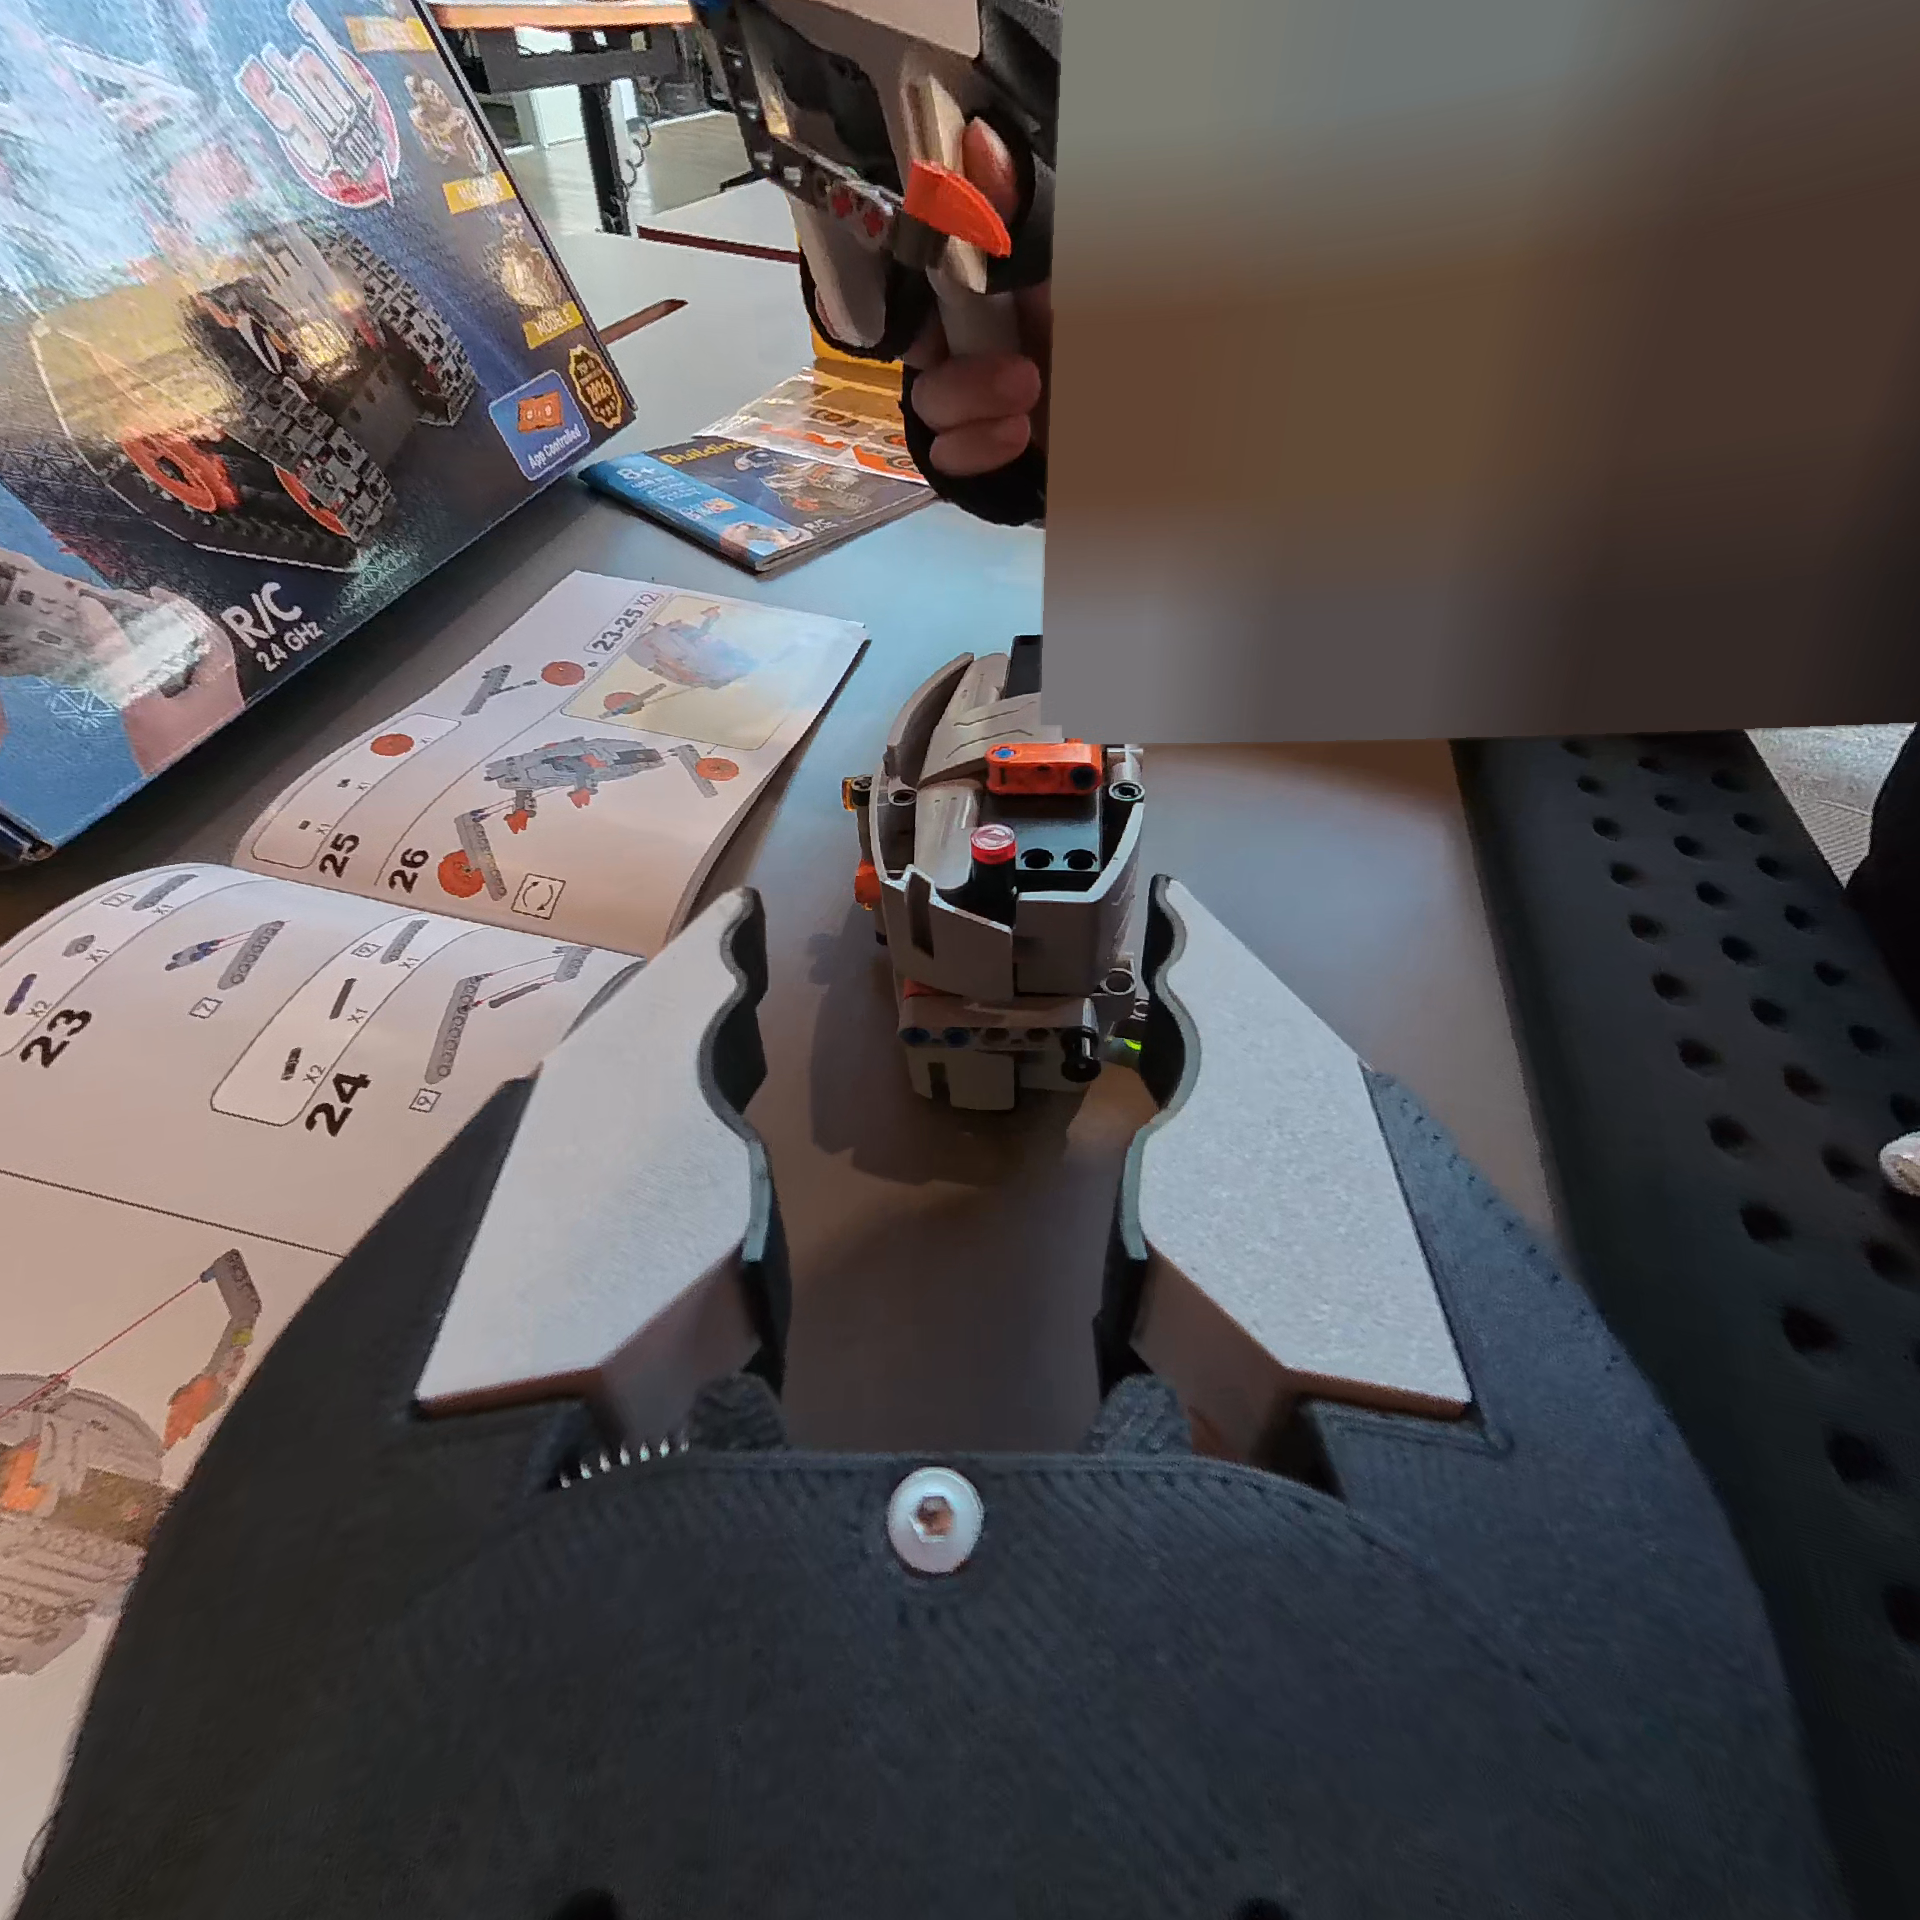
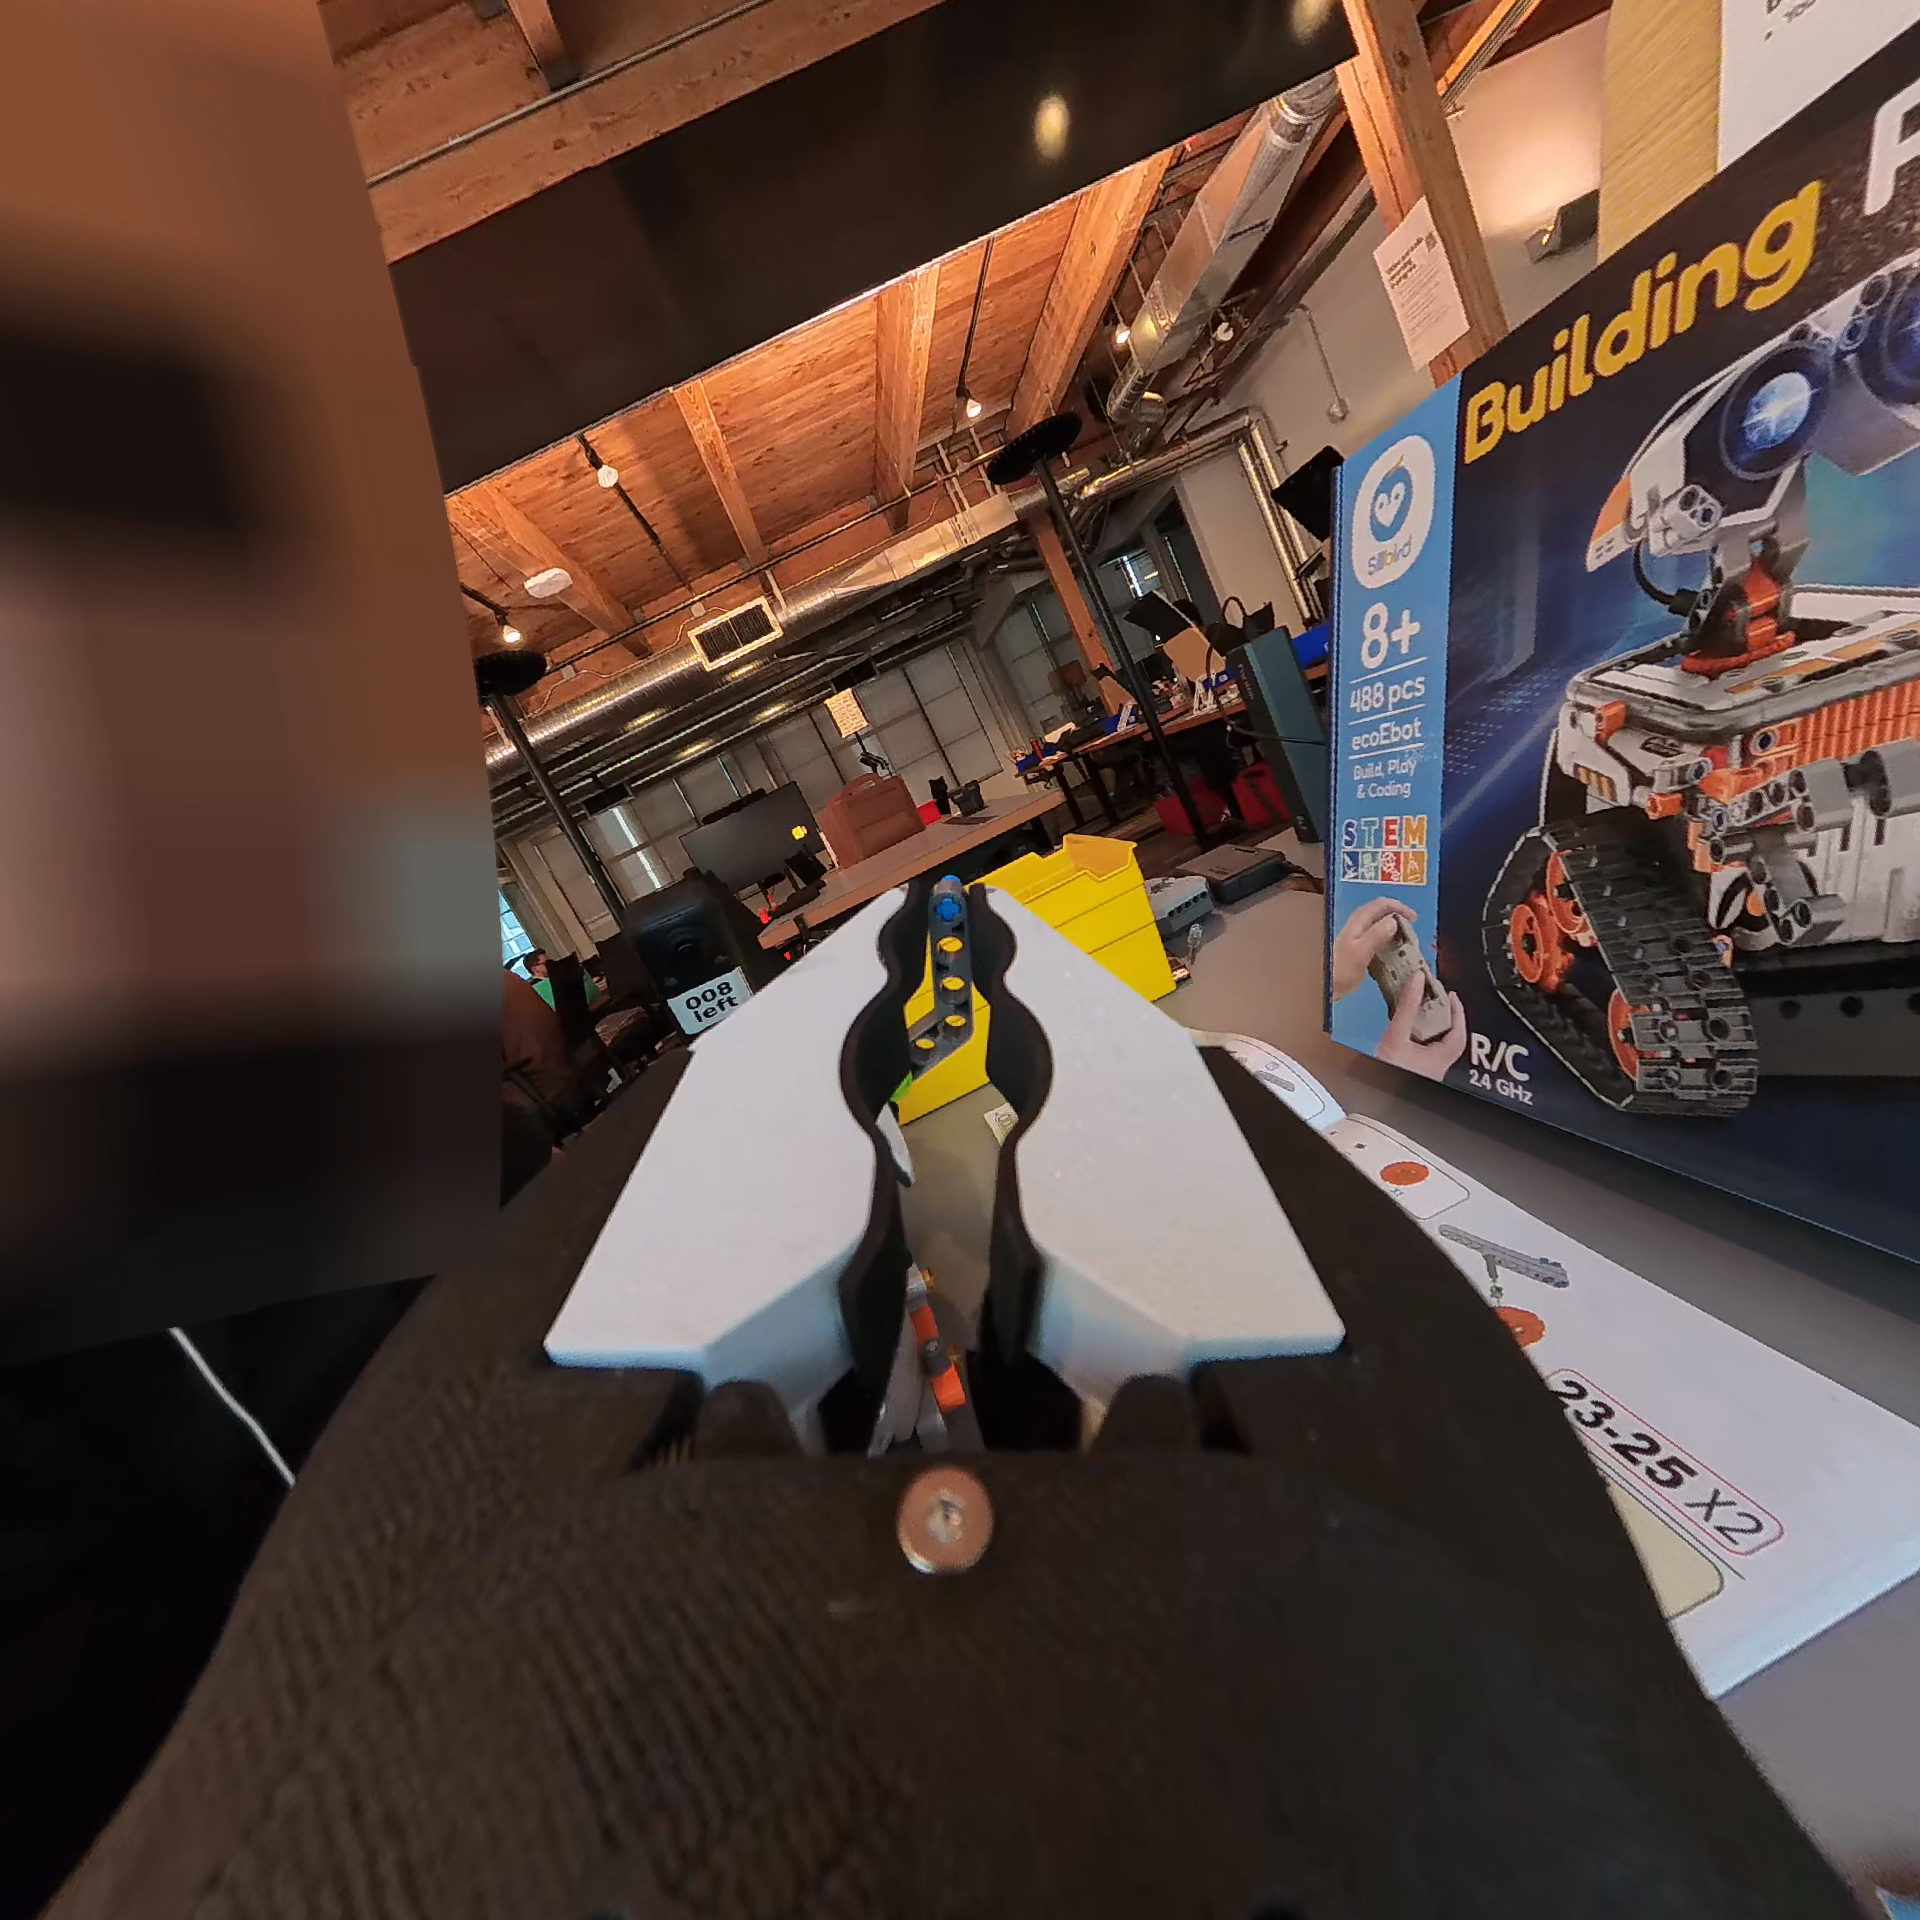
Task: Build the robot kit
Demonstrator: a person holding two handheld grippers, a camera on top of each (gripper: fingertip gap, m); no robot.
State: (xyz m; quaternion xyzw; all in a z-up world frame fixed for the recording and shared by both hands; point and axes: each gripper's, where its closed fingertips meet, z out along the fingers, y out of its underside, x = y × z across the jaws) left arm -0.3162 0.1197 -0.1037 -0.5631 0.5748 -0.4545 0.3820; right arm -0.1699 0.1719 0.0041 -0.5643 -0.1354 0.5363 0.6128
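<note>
Left claw (image 1: 951, 997) hangs wide open above the grey bench (image 1: 1299, 883), its fingers flanking but not touching a small grey-and-orange brick model (image 1: 1003, 914) standing at twelve o'clock between the tips. Only this view shows that model: grey curved shells, an orange beam on top, a red-capped black peg. At ten o'clock lies an open instruction booklet (image 1: 312, 1018), with the toy box (image 1: 260, 364) beyond. Right claw (image 2: 948, 935) appears closed on a grey angled beam (image 2: 943, 987) with yellow pins and a blue pin at its tip, held upright. Solely the right wrist view shows a yellow bin (image 2: 1081, 935) at twelve o'clock and the box front at two o'clock.
</note>
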